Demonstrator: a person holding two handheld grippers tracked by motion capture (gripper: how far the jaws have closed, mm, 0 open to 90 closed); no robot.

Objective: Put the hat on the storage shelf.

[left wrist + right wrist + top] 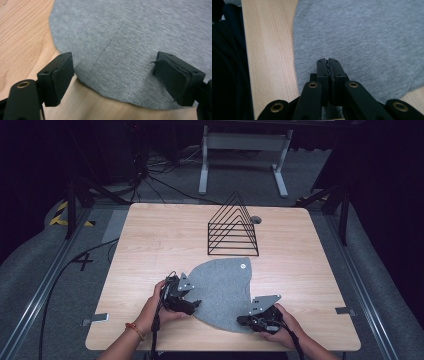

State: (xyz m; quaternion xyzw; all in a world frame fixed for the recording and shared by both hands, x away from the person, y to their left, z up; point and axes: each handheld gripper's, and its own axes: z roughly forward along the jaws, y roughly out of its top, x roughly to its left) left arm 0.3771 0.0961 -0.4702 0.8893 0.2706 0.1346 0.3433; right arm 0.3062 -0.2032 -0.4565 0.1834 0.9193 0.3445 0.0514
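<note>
Grey felt mat (225, 290) flat on the desk (150, 240), near its front edge.
Left claw (113, 75) gapes wide over the mat's left rim; right claw (328, 65) is pressed together above its front-right rim (gripping fabric? cannot tell). Black wire rack (233, 227) stands behind.

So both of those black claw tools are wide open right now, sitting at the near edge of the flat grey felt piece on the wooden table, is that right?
Not quite. The left gripper is wide open, its jaws straddling the near edge of the flat grey felt piece, as the left gripper view shows. The right gripper is shut: the right gripper view shows its jaws pressed together over the felt. Both do sit at the felt's near edge on the wooden table.
</note>
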